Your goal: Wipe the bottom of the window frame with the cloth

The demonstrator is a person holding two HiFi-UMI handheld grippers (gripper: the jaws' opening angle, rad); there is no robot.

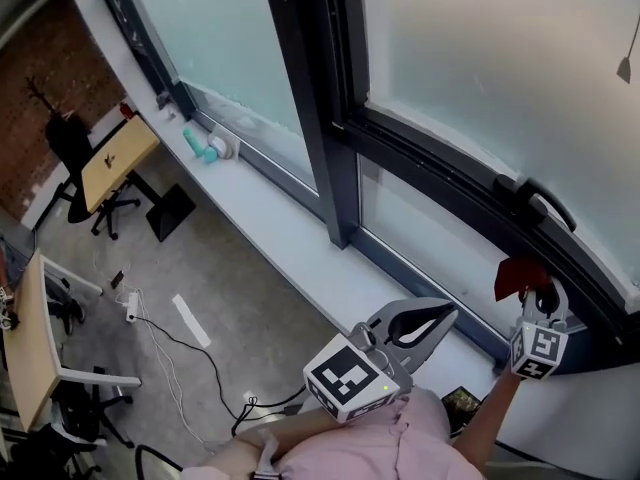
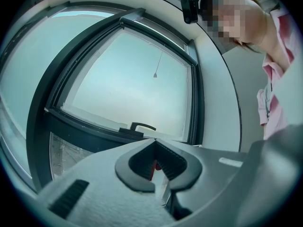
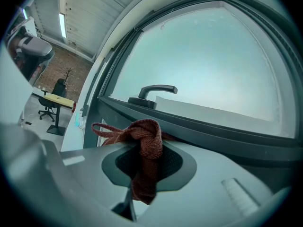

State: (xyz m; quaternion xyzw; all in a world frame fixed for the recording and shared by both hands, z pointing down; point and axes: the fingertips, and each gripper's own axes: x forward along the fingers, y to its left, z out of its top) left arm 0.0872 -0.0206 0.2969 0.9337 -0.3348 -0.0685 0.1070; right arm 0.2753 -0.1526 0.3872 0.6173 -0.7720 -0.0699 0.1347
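1. Running from far left to near right, the frame [image 1: 440, 173] shows its dark bottom rail plainly. No wiped or dusty patch can be told apart on it, so the rail itself does not show how much is done.
2. Near the sill [image 1: 270, 218] and well short of the rail, the left gripper [image 1: 440, 318] hangs with its jaws pressed together on nothing. It appears to take no part.
3. Up at the rail's right stretch, the right gripper [image 1: 533, 303] pinches the cloth between its jaws.
4. Just above that spot, the handle [image 1: 535, 200] sits on the rail.
5. Bunched and red, the cloth [image 1: 520, 274] lies at the rail below the handle. I judge the wipe to be at one end, with the long stretch to the left yet to do.
6. Whether the cloth truly presses the rail is hard to tell, and the rail's far right end is cut off by the picture edge.
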